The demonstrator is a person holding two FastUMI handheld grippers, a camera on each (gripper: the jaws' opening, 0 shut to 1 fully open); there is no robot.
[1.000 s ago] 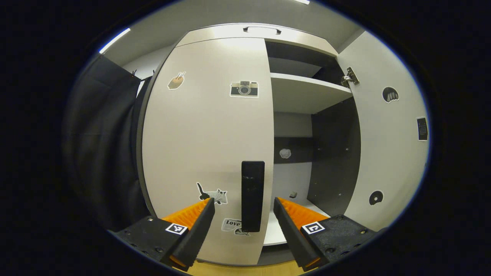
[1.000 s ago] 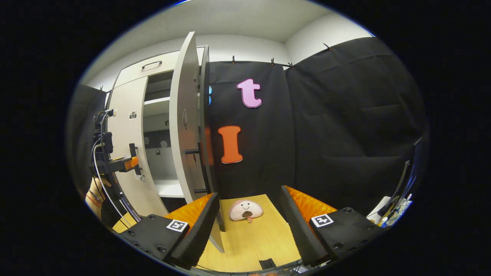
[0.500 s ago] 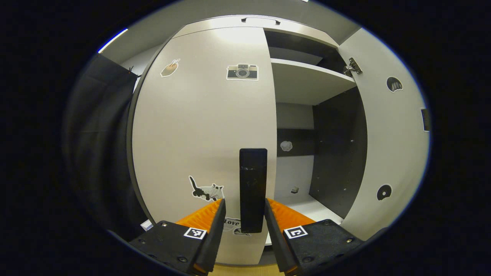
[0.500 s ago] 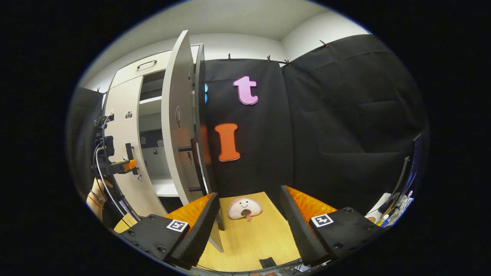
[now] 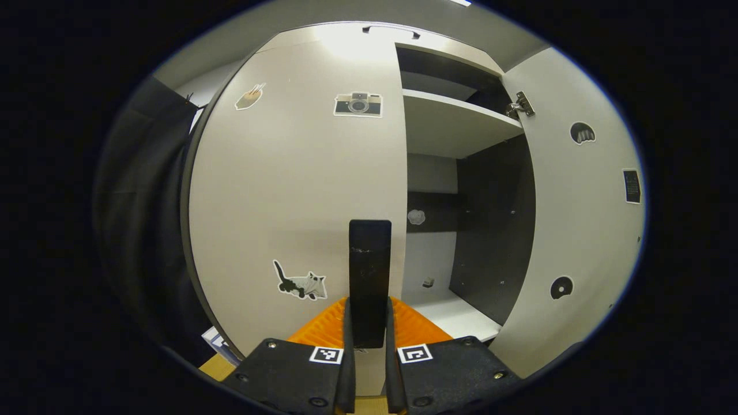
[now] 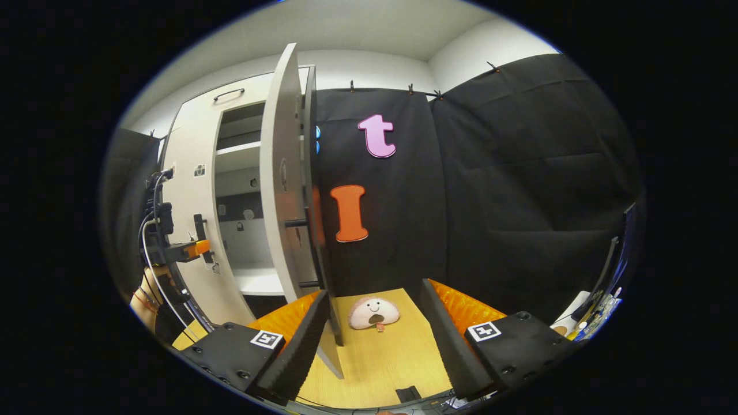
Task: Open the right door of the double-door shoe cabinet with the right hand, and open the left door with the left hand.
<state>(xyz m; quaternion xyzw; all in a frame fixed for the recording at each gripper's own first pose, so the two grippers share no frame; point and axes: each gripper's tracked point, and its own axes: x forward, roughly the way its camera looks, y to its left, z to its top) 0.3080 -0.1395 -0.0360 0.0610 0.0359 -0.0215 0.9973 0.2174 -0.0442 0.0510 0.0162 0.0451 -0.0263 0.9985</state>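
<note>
Half the job is done at the double-door shoe cabinet (image 5: 323, 52): the right door (image 5: 576, 230) stands swung wide, its inner face with its hinge turned toward the left gripper view, and the shelves (image 5: 455, 124) behind it lie exposed. The left door (image 5: 288, 190) remains flat against the cabinet front, decorated with camera (image 5: 358, 104) and cat (image 5: 300, 283) stickers.

The left gripper (image 5: 367, 334) has its fingers drawn in on either side of the left door's handle (image 5: 369, 282), a dark bar that runs vertically near the door's inner edge; both fingers appear to press on its lower end. In the right gripper view, the same gripper (image 6: 196, 249) shows farther off at the handle, held level and pointing into the door, with a person's hand (image 6: 151, 291) below it.

The right gripper (image 6: 375, 323) hangs clear of the cabinet with its fingers spread wide and nothing between them, aimed over the wooden floor (image 6: 380, 363) where a small plush toy (image 6: 373, 313) lies. The open right door (image 6: 282, 190) is seen nearly edge-on here, its own handle (image 6: 305, 248) sticking out toward the black cloth wall.

What is left, by the look of it, is the pull: swinging the left door outward on its left-hand hinges.
</note>
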